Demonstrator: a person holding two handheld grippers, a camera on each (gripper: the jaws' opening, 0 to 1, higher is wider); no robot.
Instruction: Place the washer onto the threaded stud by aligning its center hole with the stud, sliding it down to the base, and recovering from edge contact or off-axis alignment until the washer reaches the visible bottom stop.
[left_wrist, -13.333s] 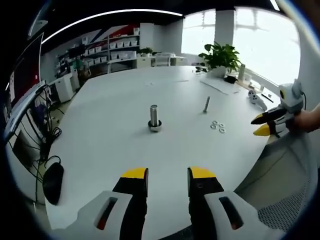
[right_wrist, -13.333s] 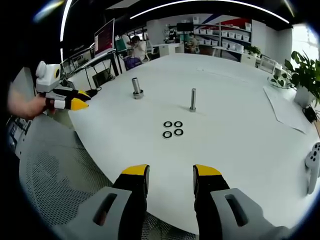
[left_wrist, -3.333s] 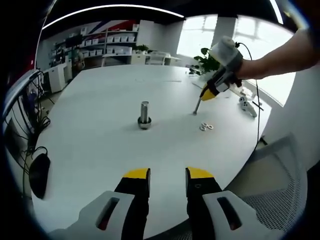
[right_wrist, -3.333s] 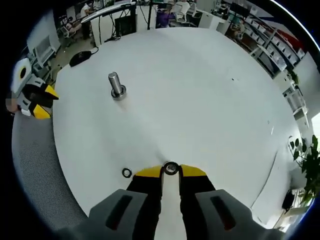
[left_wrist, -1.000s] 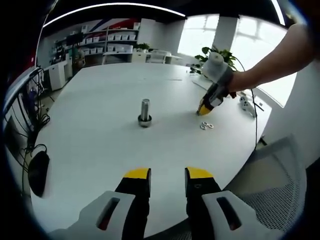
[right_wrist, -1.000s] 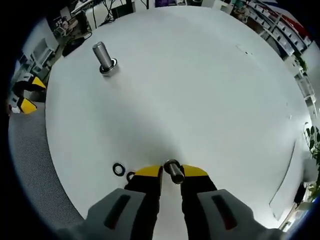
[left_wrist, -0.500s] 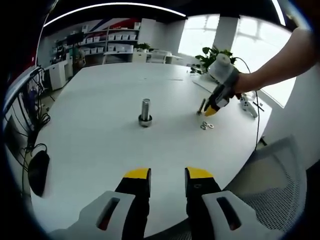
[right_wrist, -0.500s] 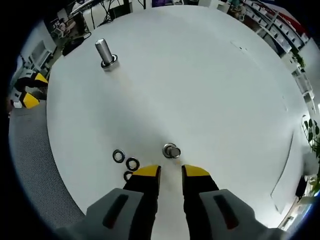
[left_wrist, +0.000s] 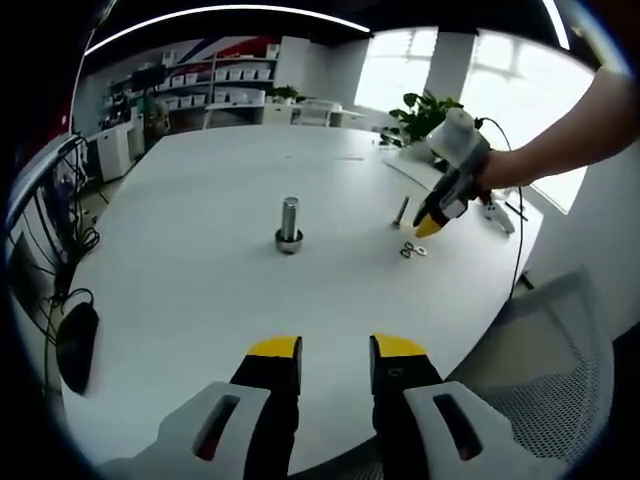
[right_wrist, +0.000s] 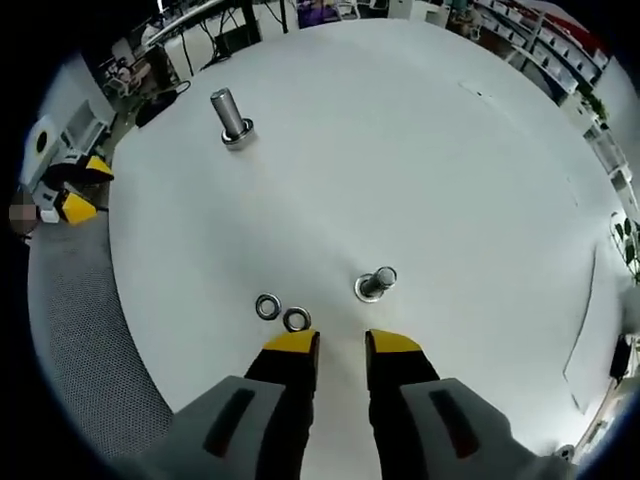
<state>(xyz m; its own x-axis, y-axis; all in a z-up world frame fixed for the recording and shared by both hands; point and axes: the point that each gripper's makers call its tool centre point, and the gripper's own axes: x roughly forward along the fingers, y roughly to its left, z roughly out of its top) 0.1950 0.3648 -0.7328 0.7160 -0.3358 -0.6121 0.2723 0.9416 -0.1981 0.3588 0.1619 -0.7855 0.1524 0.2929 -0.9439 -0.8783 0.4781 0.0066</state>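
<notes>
Item: thin stud (right_wrist: 377, 283), upright on the white table (right_wrist: 450, 170), long axis vertical, top end up. A washer (right_wrist: 366, 291) lies flat around its base, at the bottom stop.

Loose washers (right_wrist: 282, 313): two, flat on the table just left of my right gripper (right_wrist: 340, 343) tips, touching each other or nearly so. In the left gripper view they lie beside the stud (left_wrist: 401, 211) as a small cluster (left_wrist: 413, 250).

Second item: thick stud (right_wrist: 231, 117), upright, well apart, far left.

Change: half a second ago my right gripper sat closer to the thin stud; now it is drawn back. Its jaws are slightly parted, holding nothing.

My left gripper (left_wrist: 335, 348): jaws parted, holding nothing, at the table's near edge.

Writing: none legible.
</notes>
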